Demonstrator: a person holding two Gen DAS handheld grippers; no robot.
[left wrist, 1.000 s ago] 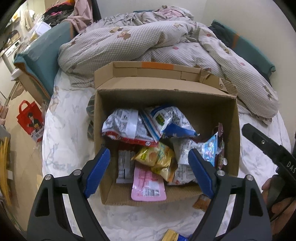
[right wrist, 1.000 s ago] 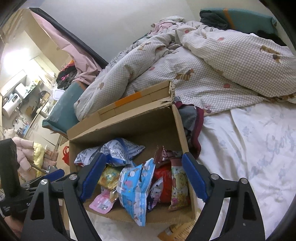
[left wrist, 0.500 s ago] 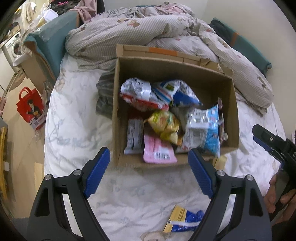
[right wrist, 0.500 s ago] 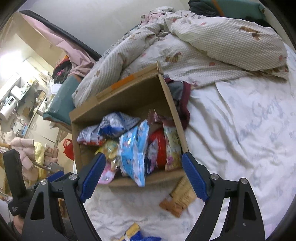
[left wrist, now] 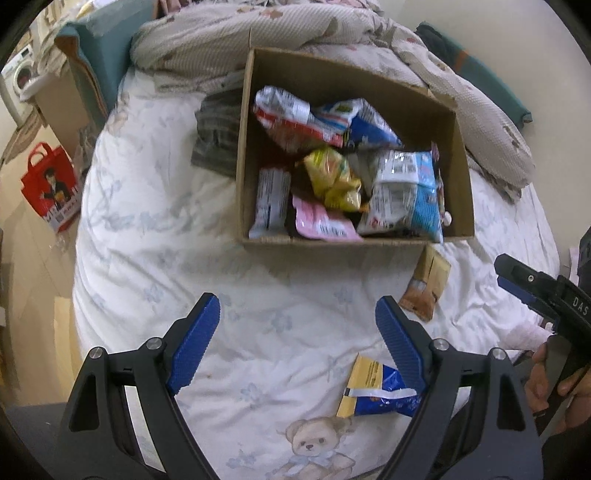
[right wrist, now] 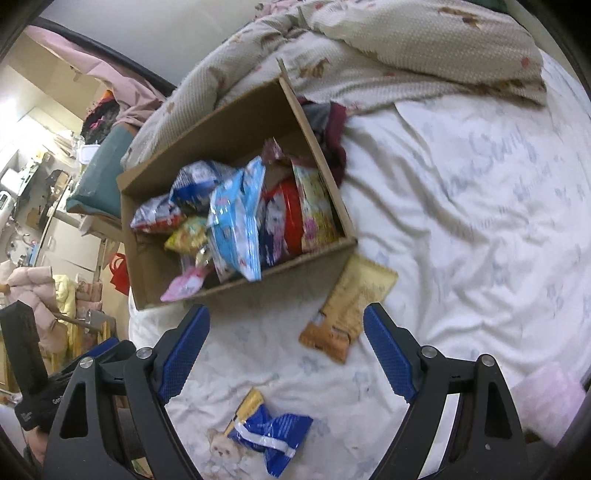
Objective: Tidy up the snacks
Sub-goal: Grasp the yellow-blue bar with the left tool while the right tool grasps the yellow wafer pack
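Observation:
A cardboard box (left wrist: 334,242) (right wrist: 155,280) holding several snack packets stands on the bed. A tan snack packet (left wrist: 426,286) (right wrist: 347,308) lies on the sheet by the box's near right corner. A blue and yellow packet (left wrist: 376,389) (right wrist: 267,426) lies nearer me. My left gripper (left wrist: 297,341) is open and empty, above the sheet in front of the box, with the blue and yellow packet by its right finger. My right gripper (right wrist: 284,350) is open and empty, just short of the tan packet; it also shows in the left wrist view (left wrist: 524,282).
A rumpled checked quilt (left wrist: 258,33) (right wrist: 406,48) lies behind the box. Dark folded clothing (left wrist: 216,134) sits left of the box, and more (right wrist: 332,129) at its far right corner. The bed's left edge drops to the floor, where a red bag (left wrist: 51,186) stands.
Both grippers have pulled back from the box towards the near side of the bed. The tan packet and the blue and yellow packet have come into fuller view. Both grippers stay open.

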